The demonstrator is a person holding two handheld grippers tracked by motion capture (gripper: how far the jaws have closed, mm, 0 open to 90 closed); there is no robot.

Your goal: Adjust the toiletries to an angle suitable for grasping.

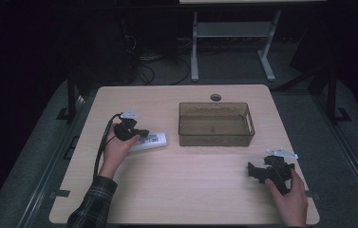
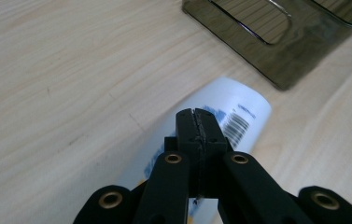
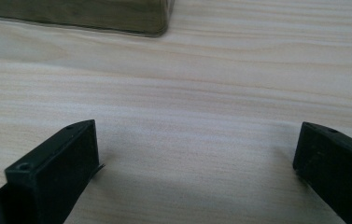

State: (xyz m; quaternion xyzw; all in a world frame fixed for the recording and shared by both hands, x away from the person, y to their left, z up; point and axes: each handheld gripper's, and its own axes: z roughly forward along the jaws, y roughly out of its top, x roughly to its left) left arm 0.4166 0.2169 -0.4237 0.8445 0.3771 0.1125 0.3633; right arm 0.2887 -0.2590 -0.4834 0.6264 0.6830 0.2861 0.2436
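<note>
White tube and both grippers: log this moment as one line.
left gripper: shut, above white tube, not gripping | right gripper: open, over bare table | brown bin: empty

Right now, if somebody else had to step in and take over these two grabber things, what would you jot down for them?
Left gripper: jaws shut with nothing between them, poised over the white tube; whether it touches the tube I cannot tell.
Right gripper: jaws wide open, nothing held, low over bare table near the front right.
Tube: lying flat on the table, just left of the brown bin.
Bin: looks empty.
Done: nothing moved into the bin so far.
Left: probably open the left gripper, grasp the tube and set it in the bin.
</note>
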